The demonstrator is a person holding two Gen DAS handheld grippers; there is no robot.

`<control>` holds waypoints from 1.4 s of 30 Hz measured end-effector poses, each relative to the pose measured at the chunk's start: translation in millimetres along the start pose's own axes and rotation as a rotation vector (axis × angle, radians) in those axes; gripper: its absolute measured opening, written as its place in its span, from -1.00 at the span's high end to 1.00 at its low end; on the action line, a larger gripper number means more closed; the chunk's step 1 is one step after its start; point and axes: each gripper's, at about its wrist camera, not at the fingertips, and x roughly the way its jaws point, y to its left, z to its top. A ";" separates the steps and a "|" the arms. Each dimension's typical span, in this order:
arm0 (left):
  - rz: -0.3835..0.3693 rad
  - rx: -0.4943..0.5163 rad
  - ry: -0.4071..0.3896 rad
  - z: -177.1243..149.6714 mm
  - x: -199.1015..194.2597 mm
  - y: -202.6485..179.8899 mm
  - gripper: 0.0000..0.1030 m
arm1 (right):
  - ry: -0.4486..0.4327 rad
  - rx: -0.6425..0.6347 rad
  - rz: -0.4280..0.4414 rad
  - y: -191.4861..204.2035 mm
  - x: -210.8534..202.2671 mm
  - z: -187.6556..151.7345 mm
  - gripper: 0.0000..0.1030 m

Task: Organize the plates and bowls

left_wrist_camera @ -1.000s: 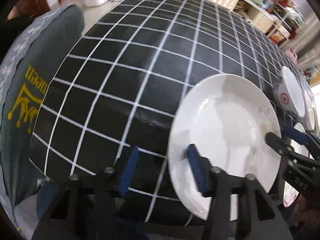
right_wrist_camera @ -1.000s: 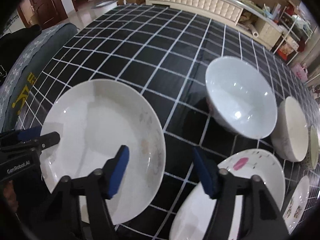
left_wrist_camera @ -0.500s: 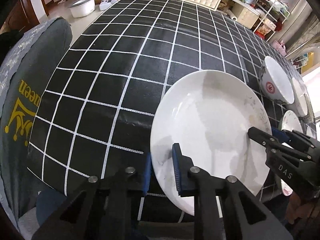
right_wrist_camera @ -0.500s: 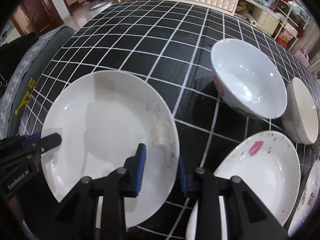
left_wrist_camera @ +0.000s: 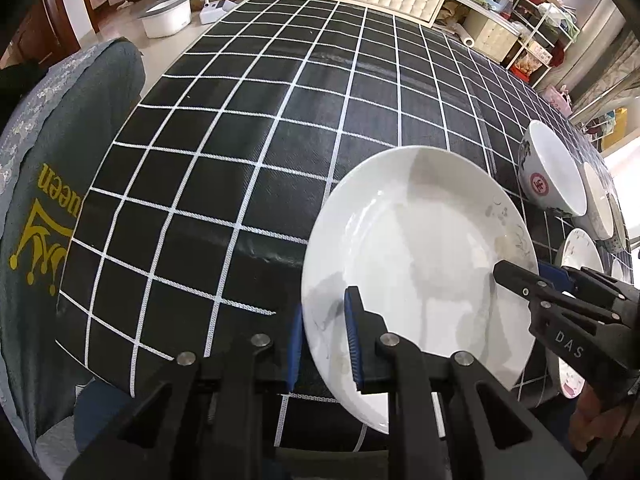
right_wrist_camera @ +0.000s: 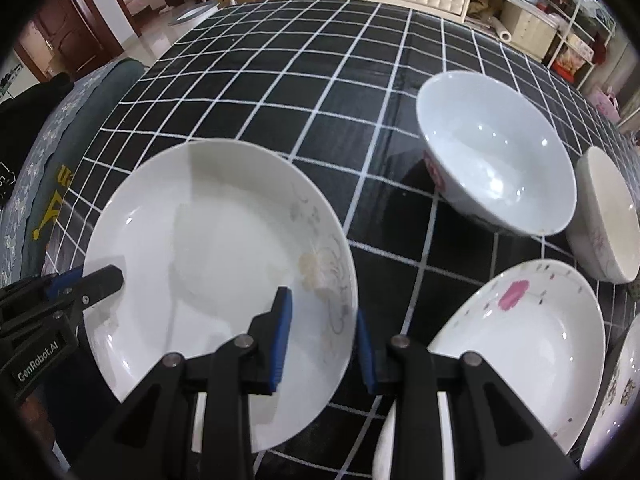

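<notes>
A black tablecloth with a white grid [left_wrist_camera: 248,128] is covered on its right part by unsorted crockery. A large white plate with a faint floral rim [right_wrist_camera: 216,264], near the front edge, is pinched at its left rim by the left gripper [left_wrist_camera: 322,344] and at its right rim by the right gripper [right_wrist_camera: 322,340]. A white plate with pink marks [right_wrist_camera: 528,344], a deep white bowl with a red emblem [right_wrist_camera: 496,152] and a cream bowl [right_wrist_camera: 608,216] are left separate beside it. Nothing is seen stacked yet; the sorting is judged barely begun.
</notes>
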 end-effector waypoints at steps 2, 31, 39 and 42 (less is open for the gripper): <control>0.011 0.000 0.005 -2.0 0.8 0.9 0.69 | -0.010 0.001 0.012 -1.8 -3.2 -0.9 0.32; -0.152 0.235 -0.102 -45.5 -68.1 -143.3 0.46 | -0.167 0.193 -0.057 -124.4 -102.1 -93.8 -0.07; -0.205 0.283 -0.009 -54.9 -32.5 -185.6 0.31 | -0.155 0.263 -0.060 -166.4 -99.2 -117.5 -0.10; -0.199 0.270 0.021 -53.2 -20.2 -191.9 0.31 | -0.150 0.279 -0.058 -176.8 -97.5 -121.4 -0.10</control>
